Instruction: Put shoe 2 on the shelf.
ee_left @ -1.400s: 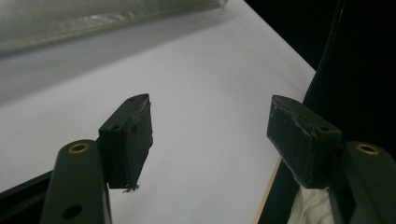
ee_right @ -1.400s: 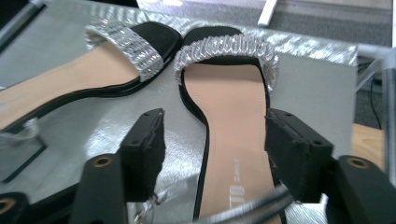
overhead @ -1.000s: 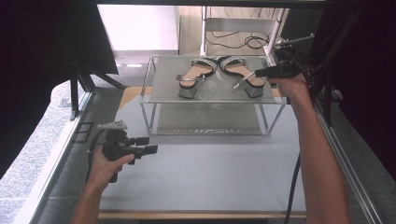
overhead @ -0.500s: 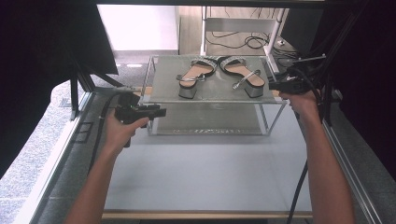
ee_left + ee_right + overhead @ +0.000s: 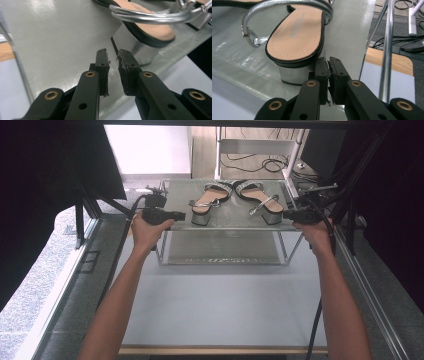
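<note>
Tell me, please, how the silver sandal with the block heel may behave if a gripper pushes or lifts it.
The sandal probably stands steady when pushed: its block heel is wide and flat on the shelf. The thin silver strap looks bendable, so lifted by it the shoe may swing. The glossy heel could be slippery.
</note>
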Tool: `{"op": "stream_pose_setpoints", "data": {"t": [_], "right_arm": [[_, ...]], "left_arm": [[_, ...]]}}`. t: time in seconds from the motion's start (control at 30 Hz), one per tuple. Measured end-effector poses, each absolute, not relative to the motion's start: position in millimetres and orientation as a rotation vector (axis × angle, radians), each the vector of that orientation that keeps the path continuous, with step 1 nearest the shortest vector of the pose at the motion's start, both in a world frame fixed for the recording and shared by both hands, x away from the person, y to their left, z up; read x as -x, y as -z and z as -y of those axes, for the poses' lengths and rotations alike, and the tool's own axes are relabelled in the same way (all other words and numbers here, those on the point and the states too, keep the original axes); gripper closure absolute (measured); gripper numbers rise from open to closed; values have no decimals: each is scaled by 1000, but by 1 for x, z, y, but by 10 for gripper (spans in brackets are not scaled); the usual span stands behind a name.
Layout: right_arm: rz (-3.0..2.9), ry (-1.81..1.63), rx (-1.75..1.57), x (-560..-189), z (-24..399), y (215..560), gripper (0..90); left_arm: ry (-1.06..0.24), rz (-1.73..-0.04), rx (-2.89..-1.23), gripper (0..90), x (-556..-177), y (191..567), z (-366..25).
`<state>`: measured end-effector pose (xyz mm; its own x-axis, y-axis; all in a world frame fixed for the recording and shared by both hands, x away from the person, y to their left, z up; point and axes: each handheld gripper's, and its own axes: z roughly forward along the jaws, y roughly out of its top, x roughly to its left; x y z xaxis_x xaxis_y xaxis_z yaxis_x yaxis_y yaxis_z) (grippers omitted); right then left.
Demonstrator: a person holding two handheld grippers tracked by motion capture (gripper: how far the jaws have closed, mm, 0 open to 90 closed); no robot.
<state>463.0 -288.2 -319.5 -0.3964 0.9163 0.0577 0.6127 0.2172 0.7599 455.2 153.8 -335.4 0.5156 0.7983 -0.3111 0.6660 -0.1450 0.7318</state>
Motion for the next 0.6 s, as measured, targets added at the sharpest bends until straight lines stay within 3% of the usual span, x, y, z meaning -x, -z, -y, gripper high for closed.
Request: {"op": "stream_pose_setpoints", "data": {"t": [0.37, 0.6], "right_arm": [[-2079, -1022, -1428, -458, 283, 323, 892], [-2156, -1057, -1364, -451, 257, 322, 893]], "left_arm": [[-168, -1223, -1881, 787, -472, 347, -136], [-132, -1179, -1915, 785, -468, 344, -116]]}}
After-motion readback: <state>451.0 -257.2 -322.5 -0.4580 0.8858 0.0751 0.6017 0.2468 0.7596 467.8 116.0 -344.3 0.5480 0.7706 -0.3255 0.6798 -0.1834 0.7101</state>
